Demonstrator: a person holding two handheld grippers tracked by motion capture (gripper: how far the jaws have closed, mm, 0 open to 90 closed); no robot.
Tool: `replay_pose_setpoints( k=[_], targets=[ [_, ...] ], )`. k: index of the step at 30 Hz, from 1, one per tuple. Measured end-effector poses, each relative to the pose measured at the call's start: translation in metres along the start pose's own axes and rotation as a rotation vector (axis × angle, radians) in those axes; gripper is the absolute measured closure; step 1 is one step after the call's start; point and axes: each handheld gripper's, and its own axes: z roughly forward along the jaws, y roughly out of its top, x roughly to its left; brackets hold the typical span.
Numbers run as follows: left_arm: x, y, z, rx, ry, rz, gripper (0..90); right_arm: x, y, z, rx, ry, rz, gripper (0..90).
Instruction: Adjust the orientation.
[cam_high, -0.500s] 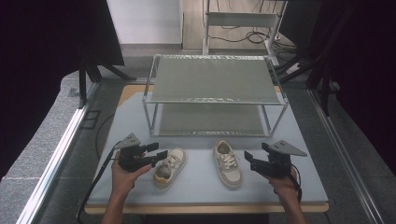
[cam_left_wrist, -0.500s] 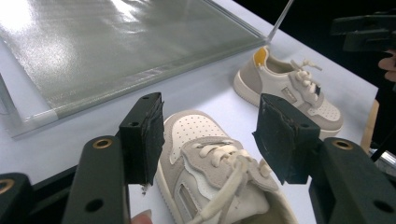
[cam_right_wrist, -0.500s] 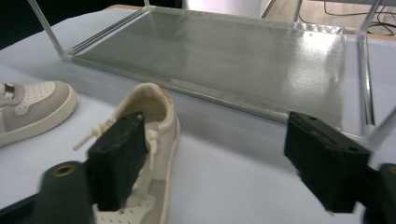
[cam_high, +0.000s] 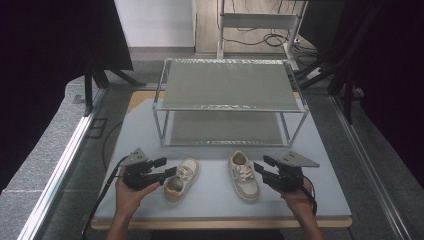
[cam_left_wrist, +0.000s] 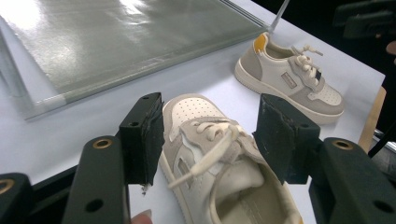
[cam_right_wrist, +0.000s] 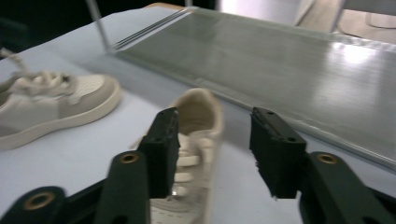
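Cream leather and grey suede make up both small sneakers, which lie on the pale blue table between the near edge and the rack.

Left shoe (cam_high: 181, 180): sits toward the near left part of the table, heel toward the near edge, toe angled at the rack. The left gripper (cam_high: 165, 167) is level with its heel end; in the left gripper view the jaws stand spread on either side of the collar and laces, pads clear of the upper, nothing pinched.

Right shoe (cam_high: 244, 175): lies just right of the first and apart from it, toe toward the near edge, its orange-tabbed heel toward the rack. The right gripper (cam_high: 262, 167) is just beside its outer flank; its view shows the jaws spread, the shoe partly behind the left pad, no contact that can be confirmed through the blur.

Handling judgement: each shoe looks light. The upper and tongue are soft and will fold under pressure; the rubber sole and heel counter are the stiff parts. Loose laces may snag a pad. Best hold is likely across the sides at the collar or heel counter, pads on the firm quarter panels, not on the laces or toe box. Surface appears matte, so slip risk seems low.

Rack (cam_high: 230, 102): two-tier metal frame, both shelves bare, at the far middle of the table.
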Motion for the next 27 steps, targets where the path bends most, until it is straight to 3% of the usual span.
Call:
replay_pose_setpoints(
  k=[2, 5, 14, 17, 23, 25, 26, 27],
  targets=[
    [0.0, -0.001, -0.003, -0.003, 0.014, -0.001, 41.8, 0.007, -0.002, 0.008, 0.017, 0.048, -0.041, 63.0],
    [0.001, -0.001, -0.004, -0.004, 0.025, -0.011, 41.9, 0.009, -0.003, 0.015, 0.033, 0.094, -0.064, 70.3],
    [-0.002, -0.003, 0.004, 0.019, 0.019, -0.006, 41.9, 0.017, -0.01, 0.022, 0.074, 0.145, -0.1, 81.9],
    [-0.002, -0.003, 0.006, 0.027, 0.015, -0.004, 41.9, 0.027, -0.011, 0.027, 0.076, 0.185, -0.125, 85.6],
    [-0.001, -0.002, 0.003, 0.022, 0.019, -0.007, 41.9, 0.042, -0.015, 0.039, 0.091, 0.218, -0.135, 87.9],
    [0.001, -0.002, -0.001, 0.014, 0.023, -0.011, 41.8, 0.056, -0.013, 0.047, 0.094, 0.234, -0.16, 88.4],
    [0.001, -0.002, -0.001, 0.014, 0.023, -0.011, 41.8, 0.056, -0.013, 0.047, 0.094, 0.234, -0.16, 88.4],
    [0.002, -0.003, -0.004, 0.008, 0.03, -0.017, 41.8, 0.069, -0.011, 0.056, 0.101, 0.244, -0.187, 88.6]
  ],
)
